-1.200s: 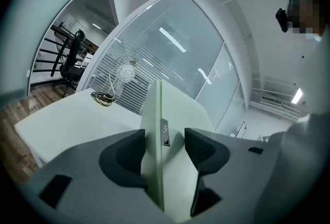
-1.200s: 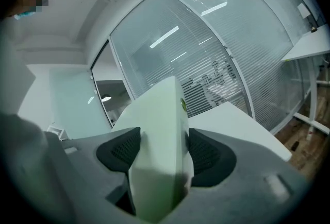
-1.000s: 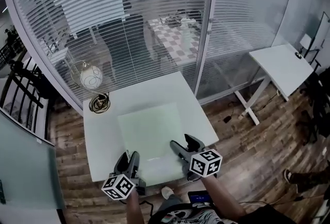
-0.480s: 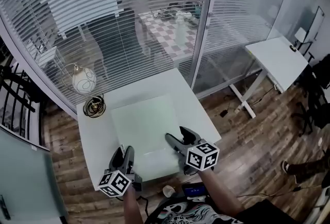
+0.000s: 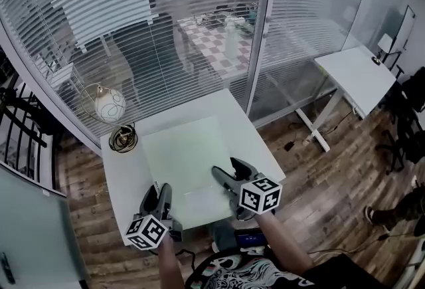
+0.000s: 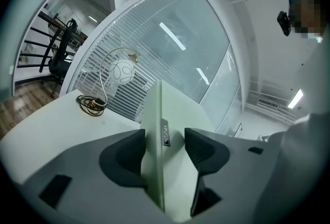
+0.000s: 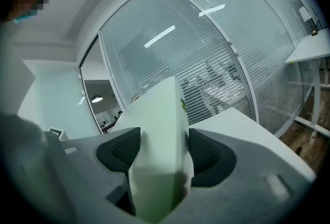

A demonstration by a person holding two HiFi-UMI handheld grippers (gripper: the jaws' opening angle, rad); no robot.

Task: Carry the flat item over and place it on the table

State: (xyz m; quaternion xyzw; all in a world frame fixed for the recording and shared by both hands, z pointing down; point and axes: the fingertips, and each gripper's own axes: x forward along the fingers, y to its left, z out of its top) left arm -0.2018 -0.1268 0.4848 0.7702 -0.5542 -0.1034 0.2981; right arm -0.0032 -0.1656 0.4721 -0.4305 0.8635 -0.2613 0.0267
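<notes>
The flat item is a pale green board (image 5: 182, 161) held level over the white table (image 5: 123, 178), covering most of its middle. My left gripper (image 5: 163, 196) is shut on the board's near left edge and my right gripper (image 5: 224, 178) on its near right edge. In the left gripper view the board (image 6: 154, 130) runs edge-on between the two dark pads of the left gripper (image 6: 164, 148). The right gripper view shows the board (image 7: 160, 130) filling the gap of the right gripper (image 7: 162, 158).
A globe lamp (image 5: 109, 105) with a coiled cable (image 5: 123, 139) stands on the table's far left corner. A glass wall with blinds (image 5: 199, 22) rises just behind the table. A second white desk (image 5: 358, 72) stands at the right on the wood floor (image 5: 319, 175).
Both grippers and the board have shifted a little farther over the table, toward the glass wall. The grip on the board is unchanged.
</notes>
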